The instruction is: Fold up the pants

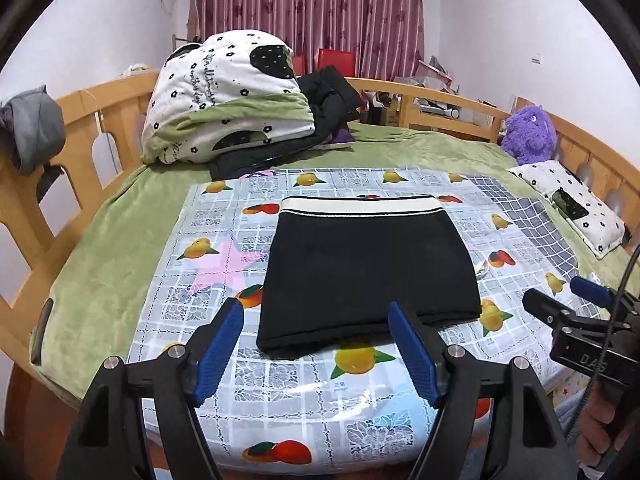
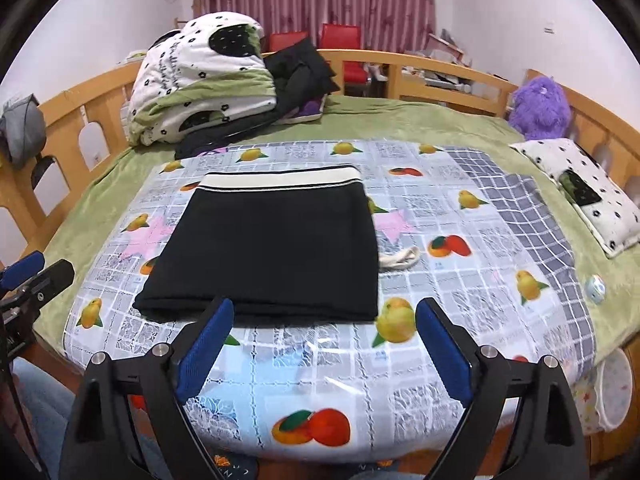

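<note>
The black pants [image 1: 360, 272] lie folded into a flat rectangle on the fruit-print plastic cloth [image 1: 280, 380], white waistband at the far end. They also show in the right wrist view [image 2: 272, 248]. My left gripper [image 1: 316, 316] is open and empty, held just short of the pants' near folded edge. My right gripper [image 2: 324, 312] is open and empty, at the near edge by the pants' right corner. The right gripper also shows in the left wrist view [image 1: 560, 300] at the right; the left gripper shows at the left edge of the right wrist view [image 2: 36, 268].
The cloth [image 2: 400, 360] covers a green bed [image 1: 100, 240] with wooden rails. A folded quilt [image 1: 224, 96] and dark clothes are stacked at the back left. A purple plush toy [image 1: 528, 134] and pillow [image 1: 572, 204] are at right. A small white scrap [image 2: 400, 258] lies beside the pants.
</note>
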Demonstrator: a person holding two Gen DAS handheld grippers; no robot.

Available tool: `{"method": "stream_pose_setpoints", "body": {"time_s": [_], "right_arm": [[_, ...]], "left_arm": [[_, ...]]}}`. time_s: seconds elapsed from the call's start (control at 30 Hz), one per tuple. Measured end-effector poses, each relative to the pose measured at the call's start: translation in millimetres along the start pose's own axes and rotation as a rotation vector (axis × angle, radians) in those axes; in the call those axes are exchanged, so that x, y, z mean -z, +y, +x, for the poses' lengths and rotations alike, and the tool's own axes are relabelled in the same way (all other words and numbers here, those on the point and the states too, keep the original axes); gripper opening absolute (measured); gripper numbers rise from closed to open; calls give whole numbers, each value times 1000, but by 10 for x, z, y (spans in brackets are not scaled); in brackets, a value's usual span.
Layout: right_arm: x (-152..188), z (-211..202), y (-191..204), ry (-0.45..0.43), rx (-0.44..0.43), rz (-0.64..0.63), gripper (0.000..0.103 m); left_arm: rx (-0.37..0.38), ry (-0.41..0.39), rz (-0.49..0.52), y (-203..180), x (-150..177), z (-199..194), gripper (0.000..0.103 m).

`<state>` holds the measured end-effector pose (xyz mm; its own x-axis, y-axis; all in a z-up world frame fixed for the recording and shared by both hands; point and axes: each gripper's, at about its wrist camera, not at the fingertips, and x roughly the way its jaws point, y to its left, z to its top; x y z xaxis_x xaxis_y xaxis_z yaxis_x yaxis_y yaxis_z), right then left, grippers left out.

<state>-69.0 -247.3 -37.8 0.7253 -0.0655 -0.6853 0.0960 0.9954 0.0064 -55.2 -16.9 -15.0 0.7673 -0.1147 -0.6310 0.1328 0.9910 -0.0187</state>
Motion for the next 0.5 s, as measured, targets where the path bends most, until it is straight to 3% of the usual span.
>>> {"method": "stream_pose_setpoints", "body": {"time_s": [0.5], "right_arm": [[67, -261, 23, -30, 2, 0, 92]], "left_arm": [[23, -20, 6, -154, 34, -140, 76]]}}
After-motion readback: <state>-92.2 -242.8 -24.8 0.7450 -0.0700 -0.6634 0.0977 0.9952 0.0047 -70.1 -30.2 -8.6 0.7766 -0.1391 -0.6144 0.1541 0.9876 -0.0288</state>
